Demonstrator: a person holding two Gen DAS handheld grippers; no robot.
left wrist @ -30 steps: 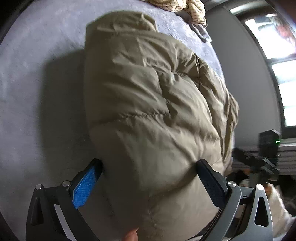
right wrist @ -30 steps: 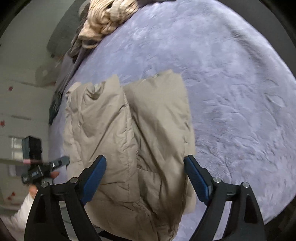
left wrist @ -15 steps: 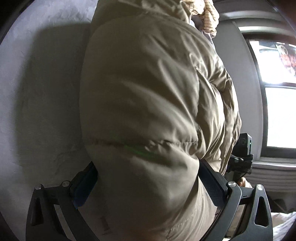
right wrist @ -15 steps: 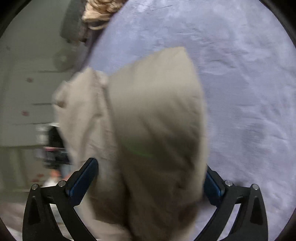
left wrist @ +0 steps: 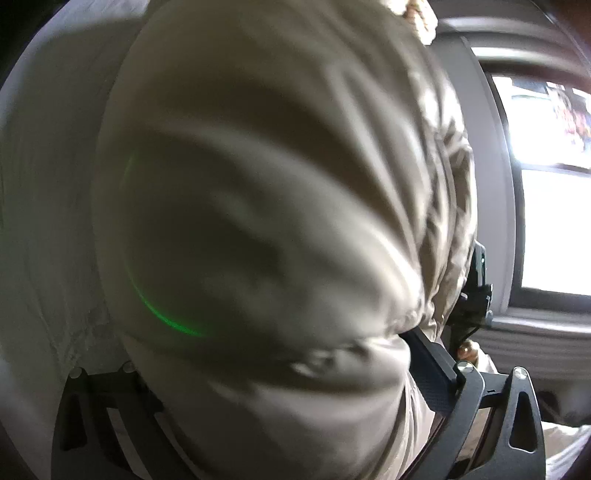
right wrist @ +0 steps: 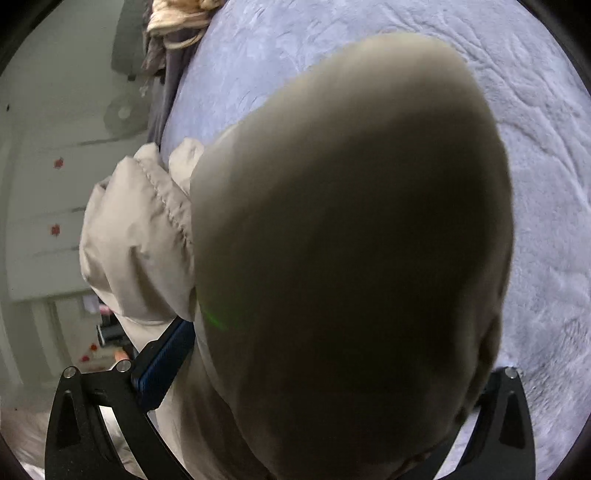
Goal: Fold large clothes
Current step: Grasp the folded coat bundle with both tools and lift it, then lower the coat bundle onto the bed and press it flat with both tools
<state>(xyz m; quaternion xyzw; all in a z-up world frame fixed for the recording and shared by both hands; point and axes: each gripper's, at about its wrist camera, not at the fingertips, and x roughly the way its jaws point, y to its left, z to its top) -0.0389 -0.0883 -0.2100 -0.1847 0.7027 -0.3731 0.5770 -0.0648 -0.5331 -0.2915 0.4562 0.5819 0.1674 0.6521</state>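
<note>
**Between both tongs: a puffy jacket, bundled but not yet laid flat**

Ahead of both tongs stretches the bed (right wrist: 535,155), covered in a pale lavender blanket that fills the far and right part of the right wrist view and the left margin of the left wrist view. On it, directly in front of and between the fingers of each pair, sits the khaki down jacket (right wrist: 351,240), so near the lenses that it blocks most of both views and blurs heavily in the left one.

Judging by how it lies, the jacket has already been brought in on itself: it reads as a thick, rounded bundle, with a stitched, gathered edge (right wrist: 166,206) poking out to the left of the right tongs. Whether the fold is tidy or finished I cannot tell; the bulk looks lofty rather than pressed down, so flattening and possibly one more fold seem to be left.

The right tongs (right wrist: 332,384) are spread as wide as they go, having just been opening, with the jacket bulging between the fingers; the blue pad on its left finger (right wrist: 162,365) lies against the cloth without visibly squeezing it. The left tongs (left wrist: 273,376) also stand wide around the jacket; the padding swells over the left finger, so I cannot tell whether they pinch it or merely straddle it.

Beyond the far end of the jacket, well apart from the tongs, lies a cream knitted garment (right wrist: 177,14), apparently still waiting its turn.
</note>
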